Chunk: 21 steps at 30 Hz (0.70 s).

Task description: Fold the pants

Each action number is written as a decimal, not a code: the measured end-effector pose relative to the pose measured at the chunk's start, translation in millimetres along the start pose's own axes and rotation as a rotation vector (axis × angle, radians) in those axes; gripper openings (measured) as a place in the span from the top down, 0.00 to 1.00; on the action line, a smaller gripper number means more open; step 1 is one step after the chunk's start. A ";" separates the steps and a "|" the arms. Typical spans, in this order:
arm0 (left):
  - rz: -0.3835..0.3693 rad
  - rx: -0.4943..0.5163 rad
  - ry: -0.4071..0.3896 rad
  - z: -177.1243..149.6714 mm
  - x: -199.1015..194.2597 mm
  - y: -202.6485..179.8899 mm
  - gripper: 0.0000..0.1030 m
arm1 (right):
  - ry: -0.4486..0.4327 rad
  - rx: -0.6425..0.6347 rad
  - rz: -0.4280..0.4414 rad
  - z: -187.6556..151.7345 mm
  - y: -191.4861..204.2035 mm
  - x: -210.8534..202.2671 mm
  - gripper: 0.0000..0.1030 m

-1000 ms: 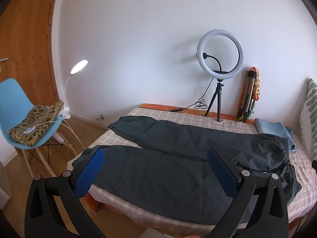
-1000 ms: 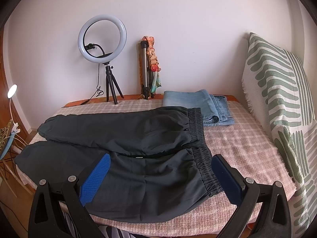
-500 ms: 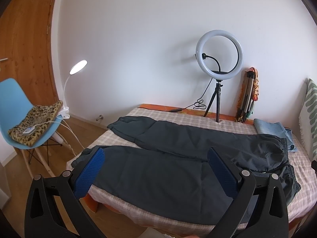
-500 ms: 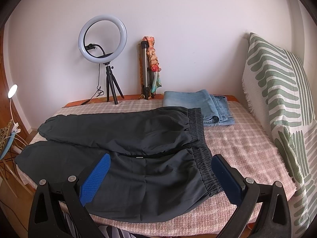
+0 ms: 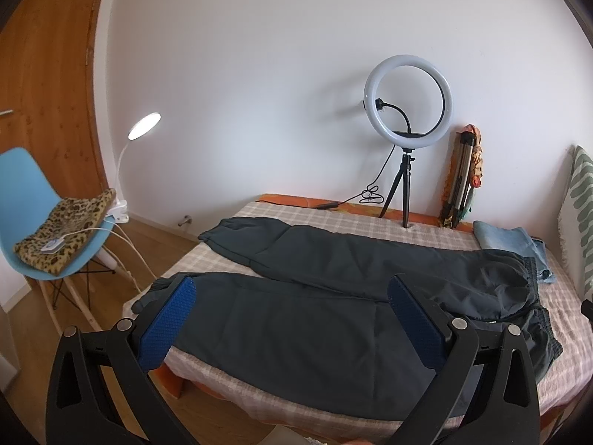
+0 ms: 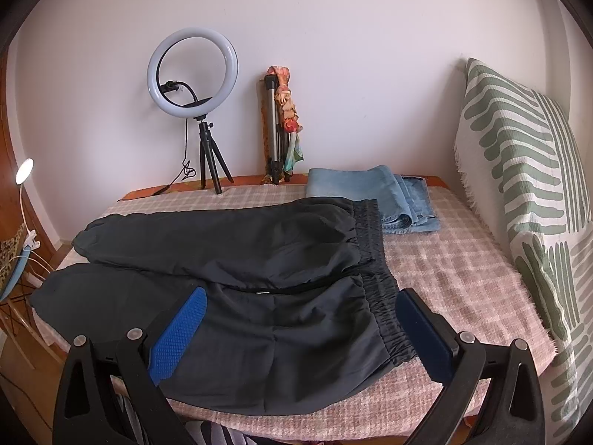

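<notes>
Left gripper (image 5: 291, 296) wide apart, above pants (image 5: 333, 296)

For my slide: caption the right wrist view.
Open right hand-held gripper above dark grey fabric pants spread flat on a pink checked bed cover.

A home bedroom.
A bed (image 6: 463, 259) with a pillow (image 6: 526, 193) at its right edge, a wooden door (image 5: 48, 104), a chair (image 5: 22, 185).

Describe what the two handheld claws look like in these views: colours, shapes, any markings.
The left claw and right claw look alike: two black plastic fingers with triangular cut-outs and round silver rivets at the joints. Each fingertip carries a flat blue pad with a fine dimpled texture. No cables, labels, hands or sleeves show.
</notes>
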<state>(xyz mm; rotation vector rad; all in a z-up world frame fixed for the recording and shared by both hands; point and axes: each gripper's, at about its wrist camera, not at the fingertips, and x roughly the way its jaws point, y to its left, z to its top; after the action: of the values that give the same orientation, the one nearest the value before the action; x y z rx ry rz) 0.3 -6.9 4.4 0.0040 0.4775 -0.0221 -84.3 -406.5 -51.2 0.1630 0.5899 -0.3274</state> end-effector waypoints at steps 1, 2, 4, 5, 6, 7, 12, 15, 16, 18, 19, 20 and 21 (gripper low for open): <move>0.000 0.000 0.000 -0.2 -0.1 0.0 0.00 | 0.000 -0.001 -0.001 -0.1 -0.2 0.0 0.00; 0.000 0.000 -0.001 -0.1 0.0 0.1 0.00 | -0.001 -0.001 -0.001 -0.1 -0.2 0.1 0.00; 0.000 0.000 -0.001 -0.2 -0.1 0.2 0.00 | -0.001 0.000 -0.001 -0.1 -0.5 0.2 0.00; 0.000 0.000 -0.001 -0.1 0.0 0.2 0.00 | -0.001 0.000 0.000 -0.1 -0.5 0.3 0.00; 0.000 0.000 0.000 0.0 0.0 0.1 0.00 | -0.001 0.000 0.000 -0.3 -0.5 0.4 0.00; 0.000 0.000 0.000 -0.1 0.0 0.1 0.00 | -0.001 0.000 -0.001 -0.3 -0.5 0.5 0.00; -0.001 0.000 0.000 -0.2 0.2 -0.4 0.00 | -0.001 -0.001 0.000 -0.7 -0.4 1.0 0.00; -0.002 0.001 -0.001 0.1 0.2 -2.0 0.00 | -0.001 0.001 0.000 -0.6 -0.6 1.1 0.00; -0.002 0.002 -0.001 0.4 1.0 -2.5 0.00 | -0.002 0.000 -0.001 -0.6 -0.5 1.0 0.00; -0.002 0.003 -0.001 0.7 1.9 -3.1 0.00 | -0.001 0.000 -0.002 -0.2 -0.6 1.1 0.00; -0.003 0.003 0.000 0.8 2.3 -3.7 0.00 | -0.001 0.001 -0.001 -0.2 -0.8 0.8 0.00; -0.002 0.003 -0.001 0.4 1.8 -3.4 0.00 | 0.000 0.002 0.000 -0.1 -0.4 1.2 0.00; -0.003 0.004 0.000 0.2 2.2 -3.2 0.00 | 0.000 0.001 -0.001 -0.2 -0.6 0.7 0.00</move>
<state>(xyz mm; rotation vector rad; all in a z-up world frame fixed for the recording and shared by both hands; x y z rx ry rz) 2.3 -10.2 3.6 0.0070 0.4774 -0.0257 -84.1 -407.2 -51.8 0.1635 0.5894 -0.3288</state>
